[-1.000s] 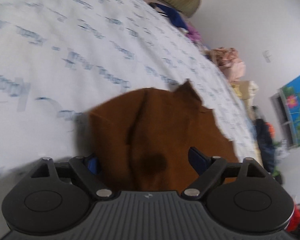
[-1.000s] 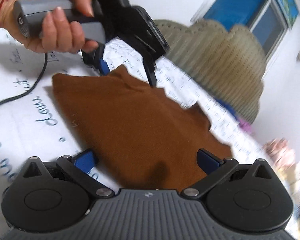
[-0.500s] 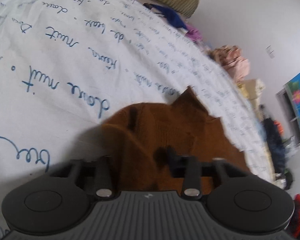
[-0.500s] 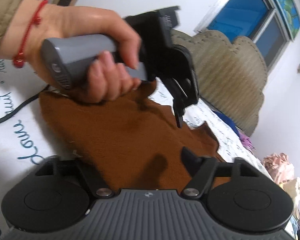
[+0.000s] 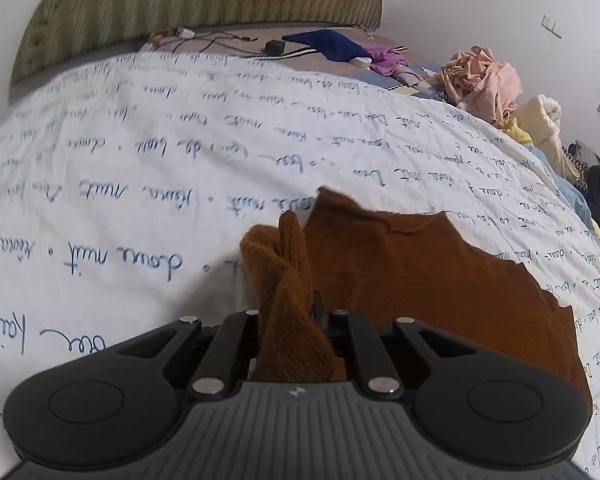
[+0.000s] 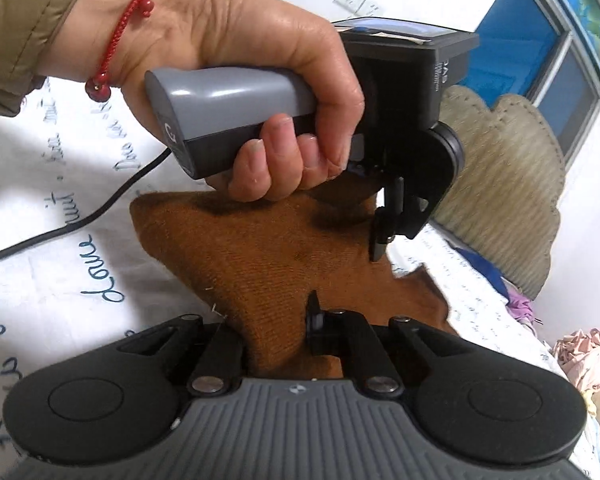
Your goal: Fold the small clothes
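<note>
A small brown knit garment [image 5: 420,272] lies on a white bedsheet with blue handwriting [image 5: 140,184]. My left gripper [image 5: 296,316] is shut on a bunched fold of its near edge, which stands up between the jaws. In the right wrist view the same brown garment [image 6: 260,256] spreads ahead, and my right gripper [image 6: 276,328] is shut on its near edge. The left gripper [image 6: 380,240], held by a hand [image 6: 260,60], grips the garment's far side in that view.
A green headboard [image 5: 204,4] backs the bed. Blue and purple clothes [image 5: 340,46], a pink crumpled garment [image 5: 484,76] and cables [image 5: 204,38] lie at the far edge. A black cable [image 6: 60,232] runs over the sheet. Blue window frames [image 6: 540,52] are at right.
Both grippers have closed from open onto the brown garment's edges. The left gripper has bunched and lifted its fold; the hand with the left gripper moved closer to the right camera.
</note>
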`<state>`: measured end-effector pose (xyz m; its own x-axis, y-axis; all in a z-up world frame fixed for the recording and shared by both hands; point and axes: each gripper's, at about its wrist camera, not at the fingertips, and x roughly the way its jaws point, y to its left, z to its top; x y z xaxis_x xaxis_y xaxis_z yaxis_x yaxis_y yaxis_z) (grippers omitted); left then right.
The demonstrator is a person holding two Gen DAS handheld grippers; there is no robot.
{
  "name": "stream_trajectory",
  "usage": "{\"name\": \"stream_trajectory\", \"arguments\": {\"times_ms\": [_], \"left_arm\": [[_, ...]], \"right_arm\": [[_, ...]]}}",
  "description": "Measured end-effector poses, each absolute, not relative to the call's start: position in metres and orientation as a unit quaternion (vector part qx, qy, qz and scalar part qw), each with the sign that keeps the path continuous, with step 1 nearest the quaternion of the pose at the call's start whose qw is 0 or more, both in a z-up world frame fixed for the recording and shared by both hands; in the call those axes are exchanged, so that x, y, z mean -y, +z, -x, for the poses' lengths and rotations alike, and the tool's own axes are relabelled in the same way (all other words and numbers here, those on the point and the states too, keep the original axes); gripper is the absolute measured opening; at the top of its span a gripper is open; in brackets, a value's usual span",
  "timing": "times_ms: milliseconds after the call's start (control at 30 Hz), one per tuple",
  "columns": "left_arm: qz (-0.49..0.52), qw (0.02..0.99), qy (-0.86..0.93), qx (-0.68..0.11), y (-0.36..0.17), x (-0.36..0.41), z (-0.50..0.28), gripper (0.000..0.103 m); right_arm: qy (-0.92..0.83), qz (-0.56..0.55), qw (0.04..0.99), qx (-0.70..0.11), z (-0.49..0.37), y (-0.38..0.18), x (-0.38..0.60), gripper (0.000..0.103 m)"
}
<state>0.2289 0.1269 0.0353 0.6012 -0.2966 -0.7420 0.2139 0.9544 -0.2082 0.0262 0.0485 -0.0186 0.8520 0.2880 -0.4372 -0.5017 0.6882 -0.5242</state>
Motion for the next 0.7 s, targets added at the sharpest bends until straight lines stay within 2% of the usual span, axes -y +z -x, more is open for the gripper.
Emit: {"name": "stream_trajectory", "arguments": {"times_ms": [133,700], "left_arm": [[0.013,0.899,-0.141,-0.415,0.05,-0.103,-0.223,0.01],[-0.023,0.909,-0.156,-0.386,0.087,-0.02,-0.21,0.01]], "right_arm": [[0.204,0.324,0.912,-0.148,-0.016,-0.006,-0.031,0.011],[0.141,0.259,0.944,-0.147,0.004,0.017,0.05,0.011]]}}
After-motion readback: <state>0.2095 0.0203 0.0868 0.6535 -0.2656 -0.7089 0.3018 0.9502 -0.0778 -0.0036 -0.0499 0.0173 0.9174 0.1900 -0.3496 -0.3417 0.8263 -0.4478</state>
